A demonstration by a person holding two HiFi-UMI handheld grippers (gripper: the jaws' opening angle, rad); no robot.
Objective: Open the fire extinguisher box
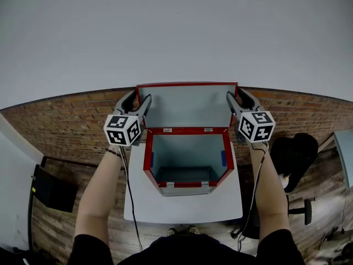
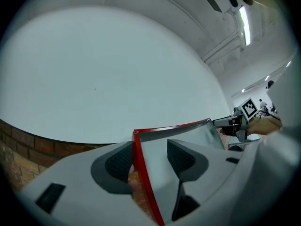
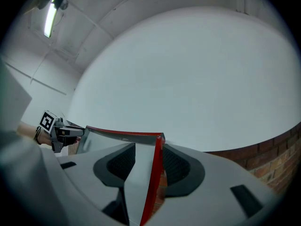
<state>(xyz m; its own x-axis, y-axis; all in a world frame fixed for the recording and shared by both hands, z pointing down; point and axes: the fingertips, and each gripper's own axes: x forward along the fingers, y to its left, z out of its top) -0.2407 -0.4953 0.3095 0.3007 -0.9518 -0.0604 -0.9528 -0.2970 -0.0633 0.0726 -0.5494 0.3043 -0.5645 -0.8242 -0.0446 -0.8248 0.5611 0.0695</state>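
The red fire extinguisher box (image 1: 187,185) stands on a small white table (image 1: 220,203), its grey inside bare. Its lid (image 1: 187,106) is swung up and stands upright at the back. My left gripper (image 1: 142,105) is at the lid's left edge and my right gripper (image 1: 233,101) at its right edge. In the left gripper view the lid's red rim (image 2: 141,173) runs between the jaws of the left gripper (image 2: 149,152), against the left pad, apart from the right one. In the right gripper view the red rim (image 3: 153,187) lies against the right pad of the right gripper (image 3: 149,157). Both grippers are open.
The table stands on a brick-patterned floor (image 1: 71,126) before a plain white wall (image 1: 176,32). A black office chair (image 1: 295,153) is at the right, a black flat object (image 1: 52,189) at the left, and a grey surface (image 1: 345,148) at the far right edge.
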